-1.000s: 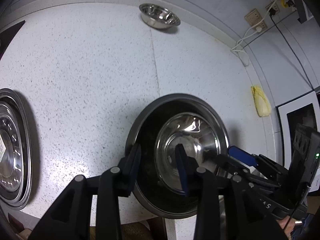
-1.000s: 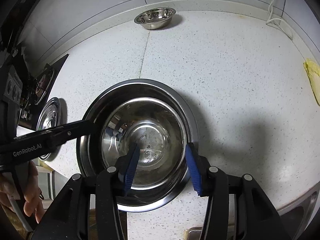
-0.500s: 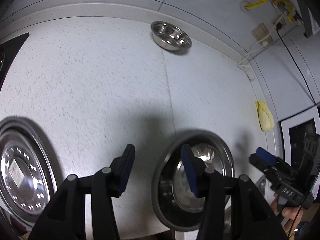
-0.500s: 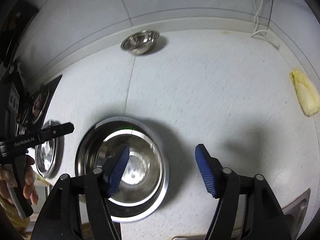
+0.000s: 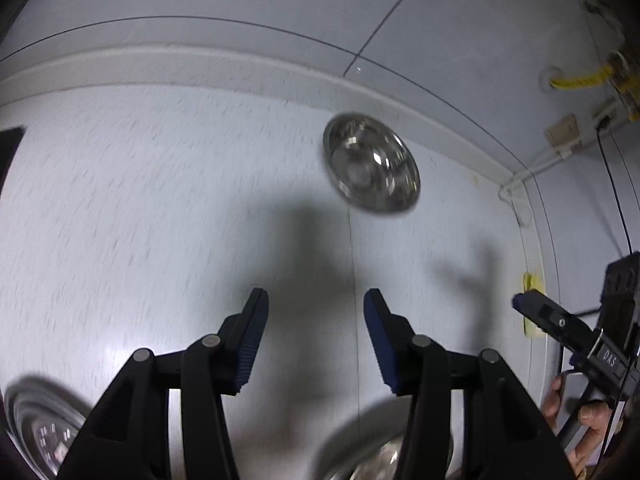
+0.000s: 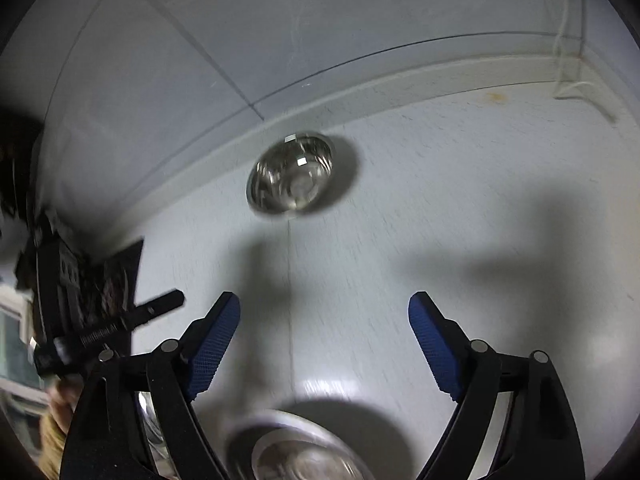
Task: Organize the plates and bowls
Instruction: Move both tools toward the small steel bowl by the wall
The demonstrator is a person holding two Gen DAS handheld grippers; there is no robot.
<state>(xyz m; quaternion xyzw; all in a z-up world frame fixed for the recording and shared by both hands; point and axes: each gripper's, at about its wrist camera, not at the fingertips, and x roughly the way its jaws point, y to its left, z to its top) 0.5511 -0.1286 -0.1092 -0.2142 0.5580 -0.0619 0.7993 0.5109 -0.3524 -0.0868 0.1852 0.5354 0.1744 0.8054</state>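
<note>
A small steel bowl (image 5: 372,168) (image 6: 292,178) stands alone near the back wall of the white speckled counter (image 5: 140,220). A steel bowl nested in a larger dark-rimmed bowl (image 5: 384,452) (image 6: 296,452) lies at the bottom edge of both views, below the fingers. My left gripper (image 5: 316,320) hangs open over bare counter with nothing between its blue pads. On my right gripper (image 6: 324,320) the jaws are opening wide, and the gap between them holds nothing. Each gripper shows in the other's view: the right gripper (image 5: 528,304) and the left gripper (image 6: 160,308).
A stack of steel plates (image 5: 36,436) sits at the lower left counter edge. A yellow cloth (image 5: 534,284) lies at the right by the wall. A black stove (image 6: 100,272) is at the left. Cables and sockets (image 5: 564,132) hang on the back wall. A hand (image 5: 592,420) grips the right tool.
Both grippers let go of the nested bowls' rim and opened. Both moved away from them towards the back, so the small bowl looks nearer and the nested bowls slid to the bottom edge.
</note>
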